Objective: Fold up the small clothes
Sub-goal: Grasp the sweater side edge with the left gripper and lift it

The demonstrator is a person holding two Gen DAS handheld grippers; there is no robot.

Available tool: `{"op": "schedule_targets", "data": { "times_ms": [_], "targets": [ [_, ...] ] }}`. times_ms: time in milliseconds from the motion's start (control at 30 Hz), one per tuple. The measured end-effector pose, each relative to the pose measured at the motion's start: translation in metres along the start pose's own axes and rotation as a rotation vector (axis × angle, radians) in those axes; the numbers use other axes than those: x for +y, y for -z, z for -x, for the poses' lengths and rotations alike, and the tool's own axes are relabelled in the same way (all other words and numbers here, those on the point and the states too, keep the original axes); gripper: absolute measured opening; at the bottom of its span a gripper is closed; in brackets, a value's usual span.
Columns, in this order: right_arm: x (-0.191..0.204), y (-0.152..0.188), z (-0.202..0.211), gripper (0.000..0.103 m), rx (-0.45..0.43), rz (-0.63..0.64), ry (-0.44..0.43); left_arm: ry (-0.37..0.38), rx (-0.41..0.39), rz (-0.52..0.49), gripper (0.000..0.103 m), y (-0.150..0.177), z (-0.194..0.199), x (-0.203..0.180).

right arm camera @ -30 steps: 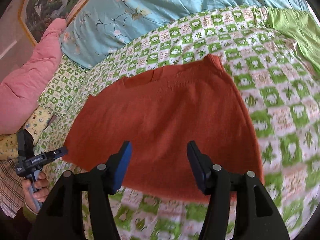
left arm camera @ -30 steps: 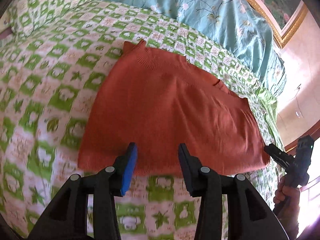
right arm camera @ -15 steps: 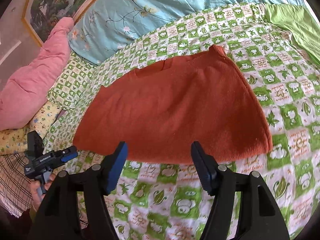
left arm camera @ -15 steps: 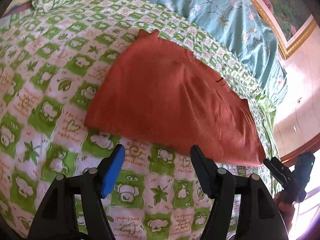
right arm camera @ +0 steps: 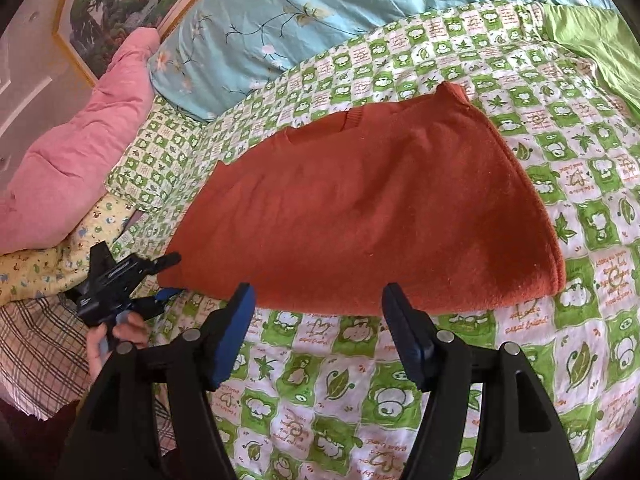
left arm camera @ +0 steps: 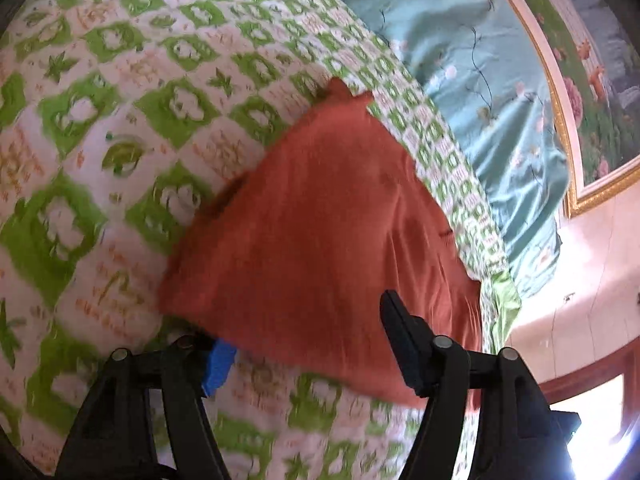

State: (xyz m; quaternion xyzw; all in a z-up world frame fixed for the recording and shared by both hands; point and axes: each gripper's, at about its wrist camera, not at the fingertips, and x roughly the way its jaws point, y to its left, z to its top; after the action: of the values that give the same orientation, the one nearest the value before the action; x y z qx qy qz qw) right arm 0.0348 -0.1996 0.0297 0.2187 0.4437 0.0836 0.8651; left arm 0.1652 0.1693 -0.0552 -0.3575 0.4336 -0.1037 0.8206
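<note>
On the bed: rust-orange knit garment (right arm camera: 368, 216) spread flat over the green-and-white checked quilt (right arm camera: 400, 380), already doubled into a broad wedge.
Left gripper (left arm camera: 308, 340): jaws spread wide around the garment's near-left corner, one blue pad tucked under the hem; not clamped on the cloth as far as the blurred left view shows. Also seen from the right wrist (right arm camera: 160, 280), at that same corner.
Right gripper (right arm camera: 316, 320): spread wide, holding nothing, hovering just short of the near hem, apart from the cloth.
Handling: likely soft, light, limp; thick knit with some grip, unlikely to slip, likely to sag and drag if lifted by one point.
Where to hold: probably the two near corners, or the rolled right edge (right arm camera: 556, 264), pinching both layers together.
Surface: padded quilt, yielding, with a little give under the jaws.
Room: teal floral bedding (right arm camera: 320, 12) behind, pink pillow (right arm camera: 76, 152) at the far left, gilt-framed picture (left arm camera: 580, 80) on the wall.
</note>
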Motion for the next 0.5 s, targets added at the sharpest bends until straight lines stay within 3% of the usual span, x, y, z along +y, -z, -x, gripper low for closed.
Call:
{"op": "schedule_targets", "data": {
  "times_ms": [133, 267, 367, 500],
  "targets": [
    [0.0, -0.006, -0.005, 0.067, 0.006, 0.008, -0.019, -0.065, -0.022, -0.044, 0.049, -0.007, -0.009, -0.008],
    [-0.006, -0.017, -0.009, 0.067, 0.007, 0.008, -0.031, -0.133, -0.051, -0.123, 0.013, -0.01, -0.01, -0.024],
    [-0.018, -0.028, -0.009, 0.067, -0.005, -0.018, -0.053, -0.175, -0.082, -0.247, 0.008, -0.007, -0.004, -0.055],
    [-0.043, -0.041, -0.003, 0.067, -0.042, -0.106, -0.104, -0.129, -0.107, -0.42, 0.007, 0.003, 0.002, -0.114]
  ]
}}
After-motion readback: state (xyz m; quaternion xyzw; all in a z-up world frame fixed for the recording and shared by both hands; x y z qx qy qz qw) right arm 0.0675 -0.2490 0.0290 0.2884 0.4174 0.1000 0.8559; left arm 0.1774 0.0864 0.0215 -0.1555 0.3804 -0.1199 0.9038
